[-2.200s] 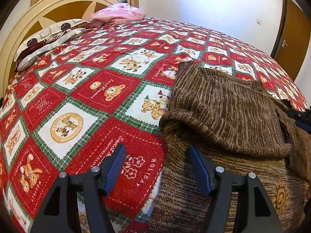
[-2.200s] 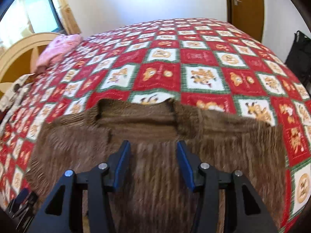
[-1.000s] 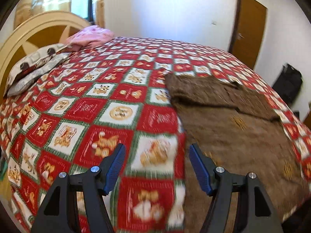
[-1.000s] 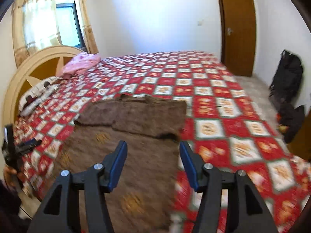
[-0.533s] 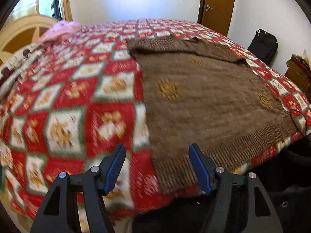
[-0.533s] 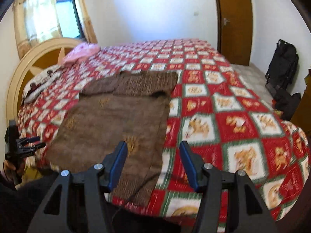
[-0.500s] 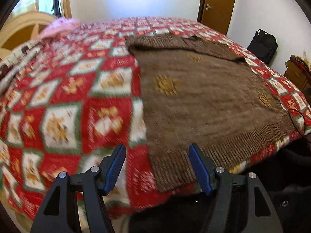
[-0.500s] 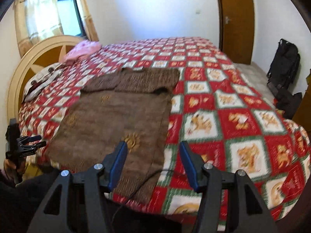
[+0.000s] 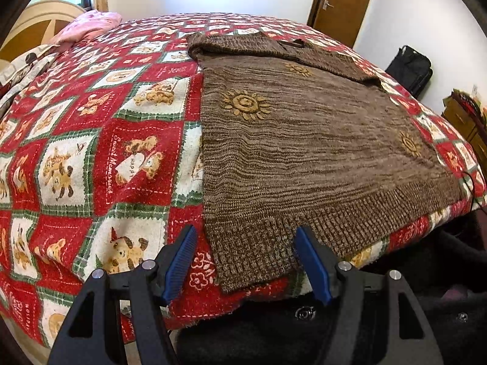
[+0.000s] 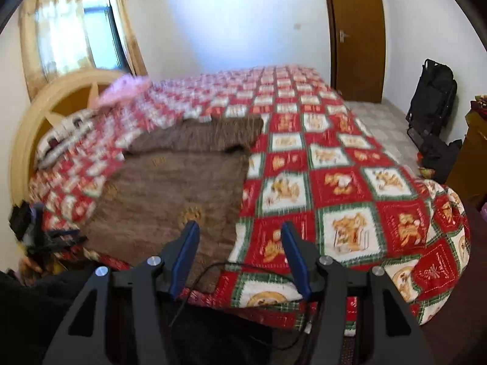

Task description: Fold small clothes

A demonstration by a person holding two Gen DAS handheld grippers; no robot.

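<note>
Both grippers now back at the bed's near edge, off the sweater's collar end.
Left gripper [image 9: 245, 260] jaws apart, empty, over the hem corner of the sweater [image 9: 307, 140]; right gripper [image 10: 239, 254] apart, empty. Sweater lies flat on the quilt [image 9: 91, 140], sleeves folded across.

We find the sweater [image 9: 310, 152] lying flat on the bedspread [image 9: 100, 158], its hem at the near edge of the bed and its folded upper part toward the far side. To its left, at the head of the bed, we find the pillows [image 9: 27, 64] against the headboard [image 10: 33, 121], with the pink bundle [image 9: 91, 26] behind them. The door [image 10: 356, 33] stands behind the bed. The black bag [image 10: 432, 97] sits on the floor to the right, against the wall.
</note>
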